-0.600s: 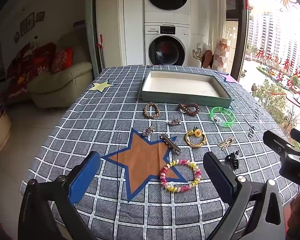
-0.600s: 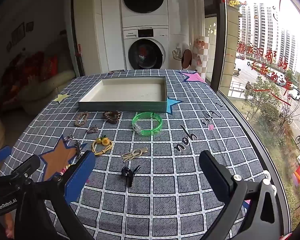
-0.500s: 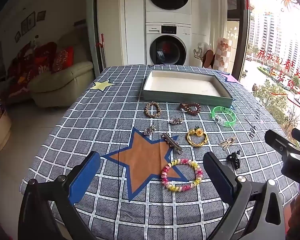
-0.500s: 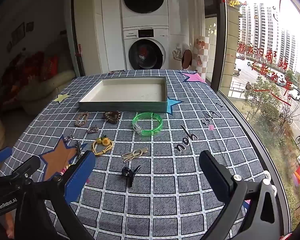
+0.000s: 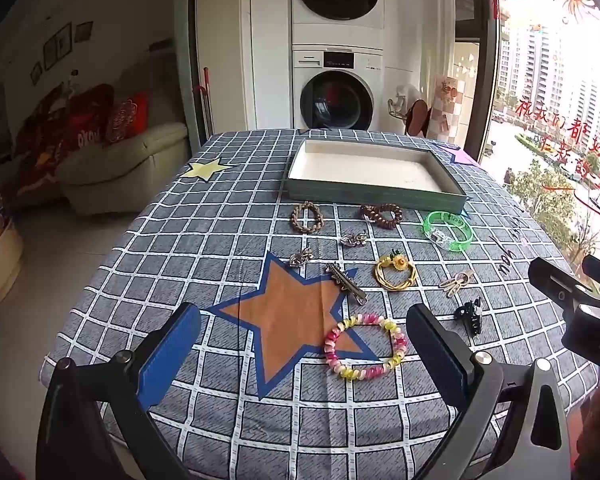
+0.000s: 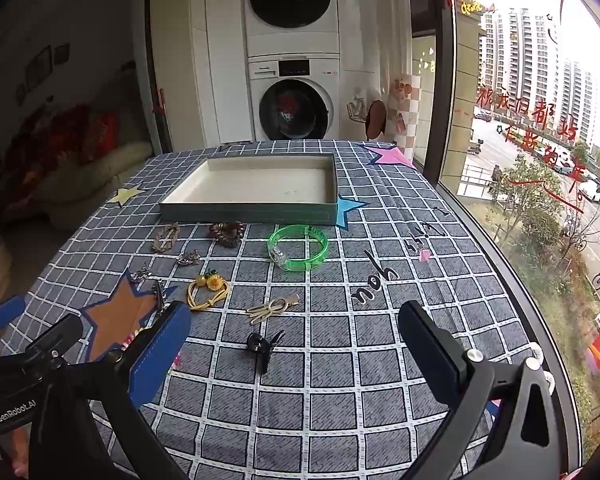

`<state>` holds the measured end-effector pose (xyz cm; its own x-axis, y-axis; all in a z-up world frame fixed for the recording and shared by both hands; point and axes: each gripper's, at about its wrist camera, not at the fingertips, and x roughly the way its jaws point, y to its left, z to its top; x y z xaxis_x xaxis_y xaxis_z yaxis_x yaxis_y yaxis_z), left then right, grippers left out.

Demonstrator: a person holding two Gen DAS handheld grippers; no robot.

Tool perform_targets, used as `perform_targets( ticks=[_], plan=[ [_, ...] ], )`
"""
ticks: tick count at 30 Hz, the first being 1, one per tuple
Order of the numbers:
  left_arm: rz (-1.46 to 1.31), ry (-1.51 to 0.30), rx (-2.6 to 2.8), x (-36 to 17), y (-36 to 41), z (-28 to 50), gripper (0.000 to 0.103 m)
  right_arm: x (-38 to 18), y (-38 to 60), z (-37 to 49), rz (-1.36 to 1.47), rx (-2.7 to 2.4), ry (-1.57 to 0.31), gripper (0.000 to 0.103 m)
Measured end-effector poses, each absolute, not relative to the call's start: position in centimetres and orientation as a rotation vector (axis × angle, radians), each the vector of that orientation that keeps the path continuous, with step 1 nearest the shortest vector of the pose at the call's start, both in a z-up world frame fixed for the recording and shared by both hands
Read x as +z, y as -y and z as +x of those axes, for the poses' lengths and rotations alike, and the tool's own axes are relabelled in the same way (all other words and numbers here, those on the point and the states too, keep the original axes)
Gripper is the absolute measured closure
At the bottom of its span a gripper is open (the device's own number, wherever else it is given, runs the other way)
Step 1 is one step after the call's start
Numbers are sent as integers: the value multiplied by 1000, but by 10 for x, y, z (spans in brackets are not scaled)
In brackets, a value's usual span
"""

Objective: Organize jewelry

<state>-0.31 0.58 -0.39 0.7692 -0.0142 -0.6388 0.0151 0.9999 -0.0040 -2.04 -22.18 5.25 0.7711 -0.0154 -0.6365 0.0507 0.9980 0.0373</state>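
Note:
An empty shallow tray (image 5: 374, 196) (image 6: 248, 212) stands at the table's far side. Jewelry lies loose in front of it: a pink-yellow bead bracelet (image 5: 366, 346), a gold ring with a flower (image 5: 395, 274) (image 6: 208, 290), a green bangle (image 5: 447, 230) (image 6: 298, 247), a brown scrunchie (image 5: 381, 215) (image 6: 227, 233), a braided bracelet (image 5: 307, 217) (image 6: 165, 237), a metal hair clip (image 5: 346, 278), a black claw clip (image 5: 470, 314) (image 6: 262, 346) and a gold clip (image 6: 274, 307). My left gripper (image 5: 300, 354) is open above the near edge, by the bead bracelet. My right gripper (image 6: 294, 348) is open, the black clip between its fingers' line.
The table (image 5: 204, 240) has a grey checked cloth with an orange star (image 5: 296, 312). A window (image 6: 540, 120) runs along the right edge. A sofa (image 5: 120, 168) stands left and stacked washing machines (image 5: 336, 60) behind the table.
Both grippers stay open and empty. The views have shifted only very slightly; nothing on the table has moved.

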Motion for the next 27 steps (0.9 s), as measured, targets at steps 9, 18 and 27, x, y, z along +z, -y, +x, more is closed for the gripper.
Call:
perform_targets(
  ticks=[9,18,27],
  plan=[
    [5,-691,-12,-3,-5,-4,0,52,221,-21,54,-34,-688,0],
    [6,-694,-12,-3,-6,-4,0,52,221,-21,56,-34,-687,0],
    [5,-694,-11,-4,-5,-5,0,52,220,-23,57,-33,-686,0]
  ],
)
